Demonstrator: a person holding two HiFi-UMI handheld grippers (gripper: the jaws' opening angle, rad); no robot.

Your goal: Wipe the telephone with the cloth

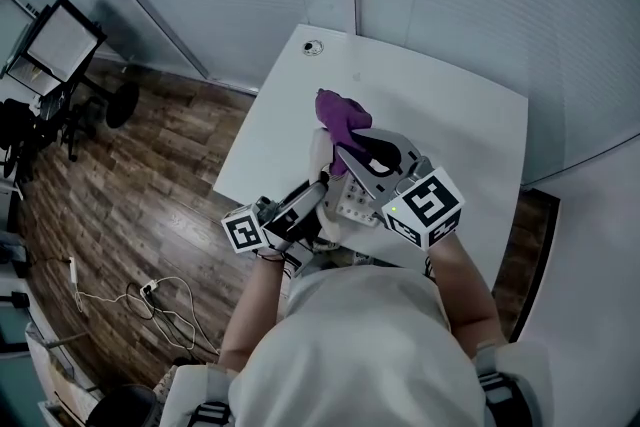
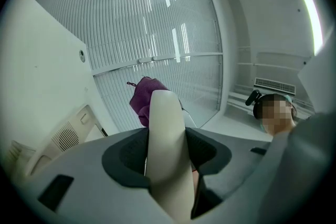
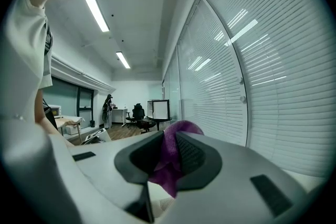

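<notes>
Item: telephone, cream plastic, in two parts. The handset (image 2: 167, 134) was lifted off and pinched across its middle by the left gripper (image 2: 167, 152), jaws spread wide to take its width, pads pressing on both sides. The telephone base (image 1: 350, 205), keypad up, sat on the white tabletop (image 1: 450, 115) near its 6 o'clock edge in the head view, directly below both tools. Item: purple cloth (image 1: 340, 115), a fold nipped between the nearly closed jaws of the right gripper (image 3: 169, 157), with a loose wad bunched beyond the tips and a tail hanging under them. In the left gripper view the wad showed at 11 o'clock of the handset's far end, just beside it or touching (contact could not be confirmed). Step in hand, as judged: wiping the raised handset. Handling notes: the left hold should be kept firm and unmoving so the handset does not twist between the pads; the cloth wad, not the hard jaw tips, should meet the plastic; strokes should run lengthwise from the far end toward the left pads, with light pressure, then the handset rolled to present its other faces. The base appeared yet to be wiped.
</notes>
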